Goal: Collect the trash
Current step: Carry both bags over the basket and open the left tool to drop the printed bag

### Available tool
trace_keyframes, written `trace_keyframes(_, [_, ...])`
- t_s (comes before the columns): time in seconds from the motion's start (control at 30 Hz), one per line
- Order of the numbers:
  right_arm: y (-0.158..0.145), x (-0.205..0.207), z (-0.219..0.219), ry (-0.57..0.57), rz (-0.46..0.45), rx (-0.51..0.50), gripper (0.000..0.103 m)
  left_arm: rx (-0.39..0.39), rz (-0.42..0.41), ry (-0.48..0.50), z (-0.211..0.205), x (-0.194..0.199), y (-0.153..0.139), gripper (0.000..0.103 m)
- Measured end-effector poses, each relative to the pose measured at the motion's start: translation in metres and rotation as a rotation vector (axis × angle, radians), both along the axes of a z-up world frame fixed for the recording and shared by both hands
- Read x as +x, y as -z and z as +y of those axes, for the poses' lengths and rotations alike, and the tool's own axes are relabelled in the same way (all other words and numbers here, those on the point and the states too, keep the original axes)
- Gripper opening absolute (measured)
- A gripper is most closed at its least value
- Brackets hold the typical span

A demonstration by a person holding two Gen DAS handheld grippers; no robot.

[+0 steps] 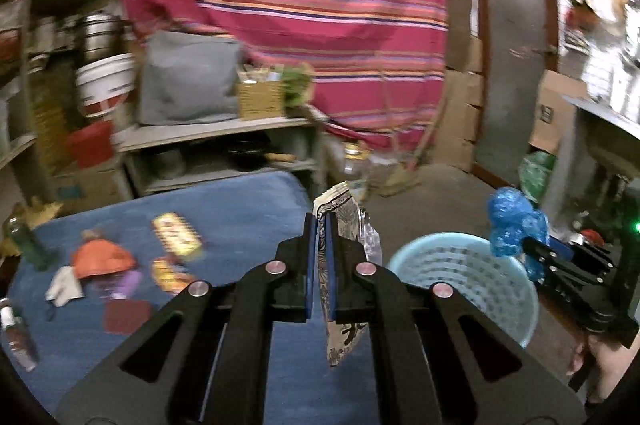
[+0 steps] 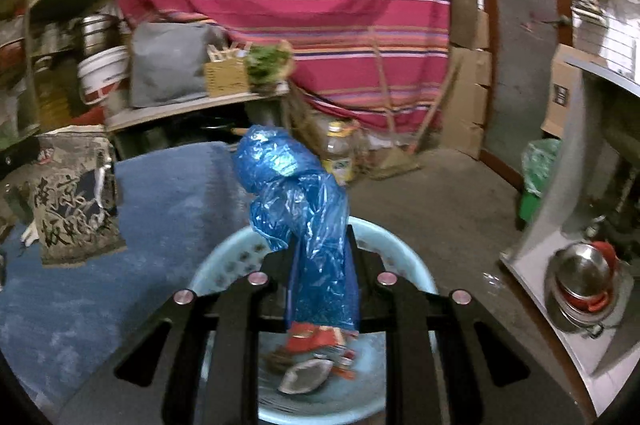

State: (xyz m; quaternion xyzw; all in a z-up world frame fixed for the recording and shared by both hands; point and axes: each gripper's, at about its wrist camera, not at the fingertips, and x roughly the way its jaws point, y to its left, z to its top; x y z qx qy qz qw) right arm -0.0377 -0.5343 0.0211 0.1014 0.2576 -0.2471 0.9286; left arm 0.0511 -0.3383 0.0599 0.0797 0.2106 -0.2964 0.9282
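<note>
Beside the blue mat (image 1: 240, 209) stands a pale blue basket (image 1: 472, 277), holding a red wrapper (image 2: 316, 339), a silvery foil packet (image 2: 306, 377) and what may be more scraps, blurred. Across the mat lie an orange wrapper (image 1: 102, 259), a yellow packet (image 1: 176, 239) and a green bottle (image 1: 28, 243). An oil bottle (image 2: 340, 153) stands on the floor beyond. Over the basket, the right tool (image 2: 322, 265) is clamped on a crumpled blue plastic bag (image 2: 296, 185); the left tool (image 1: 322, 249) pinches a printed snack wrapper (image 1: 340, 217) above the mat's edge.
</note>
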Motion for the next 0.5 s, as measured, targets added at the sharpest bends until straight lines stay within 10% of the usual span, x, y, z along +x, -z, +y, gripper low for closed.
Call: trace_keyframes(0.5, [0.019,-0.024,-0.049,0.086,0.057,0.026,0.020,0.031,0.084,0.102,-0.097,0.001,0.047,0.005])
